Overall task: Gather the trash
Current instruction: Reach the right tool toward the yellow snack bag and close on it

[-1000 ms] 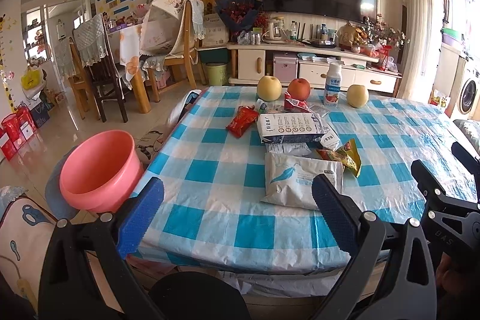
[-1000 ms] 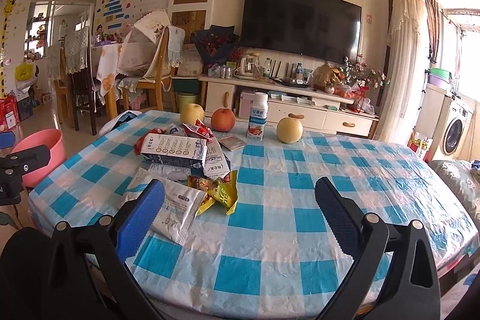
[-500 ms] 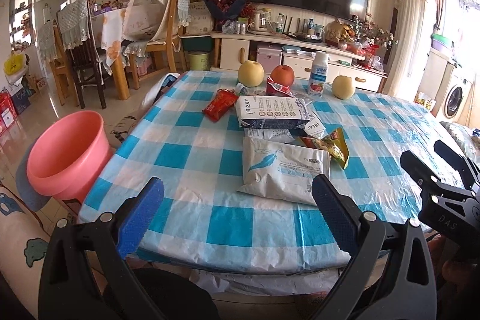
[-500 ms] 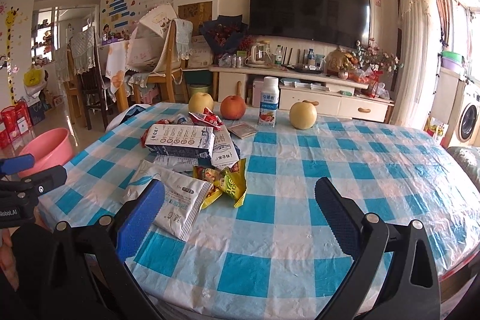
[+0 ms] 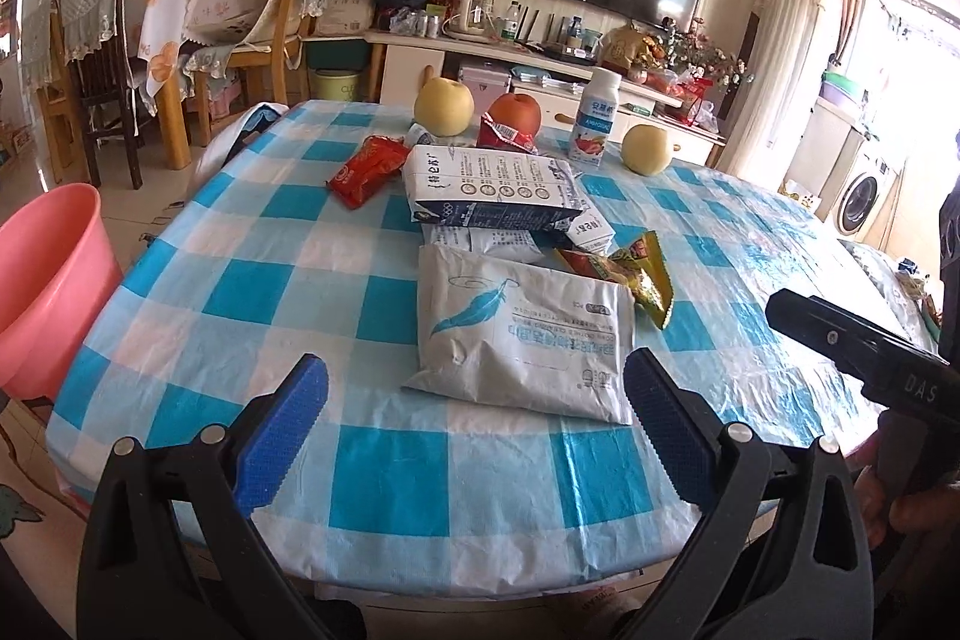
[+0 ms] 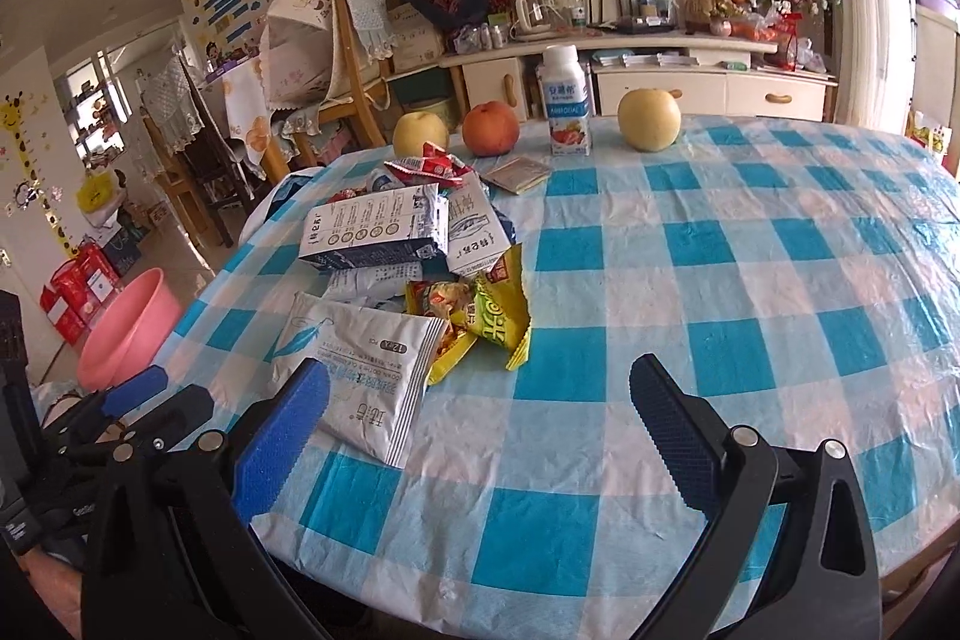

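Both hand-held grippers have come in closer over the bench (image 5: pixel 198 364) than a second ago, so the white feather-print packet (image 5: pixel 528 334) now fills the space just ahead of the left hand-held gripper (image 5: pixel 477 418); that gripper's jaws stand wide apart and hold nothing; the right hand-held gripper (image 6: pixel 480 424) is likewise spread wide and empty, with the packet's near corner just beside its left finger; the packet lies flat, its long axis running from the near edge towards the far side of the bench, slightly skewed; beyond it sit a yellow snack wrapper (image 6: pixel 498 316), a white and dark blue carton (image 5: pixel 489 190) lying on its side with its length across the bench, and one red wrapper (image 5: pixel 369 169) to the left; at the far edge stand two yellow pears, one red apple (image 5: pixel 513 112) and one milk bottle (image 5: pixel 594 118), upright; one pink basin (image 5: pixel 42 274) sits off the bench's left side.
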`<state>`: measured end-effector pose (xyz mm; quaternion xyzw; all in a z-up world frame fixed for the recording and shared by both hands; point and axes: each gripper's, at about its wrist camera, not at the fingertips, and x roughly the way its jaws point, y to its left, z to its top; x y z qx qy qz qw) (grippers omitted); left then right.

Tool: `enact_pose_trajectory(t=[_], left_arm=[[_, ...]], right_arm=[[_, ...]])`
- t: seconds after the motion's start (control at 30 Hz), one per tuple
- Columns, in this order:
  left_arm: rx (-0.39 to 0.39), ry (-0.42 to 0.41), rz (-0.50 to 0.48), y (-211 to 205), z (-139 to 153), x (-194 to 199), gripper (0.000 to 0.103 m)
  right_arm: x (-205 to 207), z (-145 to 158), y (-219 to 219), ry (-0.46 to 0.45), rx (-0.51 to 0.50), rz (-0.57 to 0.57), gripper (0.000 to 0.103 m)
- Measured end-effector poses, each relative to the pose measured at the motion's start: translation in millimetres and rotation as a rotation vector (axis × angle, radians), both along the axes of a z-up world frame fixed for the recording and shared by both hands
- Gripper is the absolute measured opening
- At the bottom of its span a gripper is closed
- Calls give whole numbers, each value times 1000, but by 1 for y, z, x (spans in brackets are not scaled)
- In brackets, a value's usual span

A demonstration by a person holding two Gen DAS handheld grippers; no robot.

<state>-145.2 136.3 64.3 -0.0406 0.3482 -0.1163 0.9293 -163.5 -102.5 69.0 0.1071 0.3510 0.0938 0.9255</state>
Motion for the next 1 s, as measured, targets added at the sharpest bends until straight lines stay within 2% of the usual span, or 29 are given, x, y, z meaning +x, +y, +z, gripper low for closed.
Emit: enact_pose_trajectory(t=[0.17, 0.3, 0.47, 0.67, 0.73, 0.8, 0.9, 1.0], left_arm=[[-35, 0, 40, 16, -4, 29, 100], [-83, 6, 68, 28, -8, 54, 100], [-175, 69, 51, 34, -20, 64, 100], [-168, 102, -9, 23, -28, 56, 100], [-175, 129, -29, 19, -32, 51, 100], [-192, 143, -68, 15, -34, 45, 100], [-245, 178, -113, 8, -38, 39, 99], [-285, 216, -120, 2, -44, 41, 99]], right_arm=[[18, -19, 22, 93, 10, 99, 99], [25, -22, 33, 101, -17, 138, 99], [44, -17, 27, 77, -37, 123, 99], [83, -18, 3, 94, 0, 56, 98], [93, -22, -8, 115, 17, 24, 91], [99, -24, -18, 134, 68, 13, 75], [100, -26, -18, 143, 134, 59, 71], [98, -25, -5, 146, 165, 142, 70]])
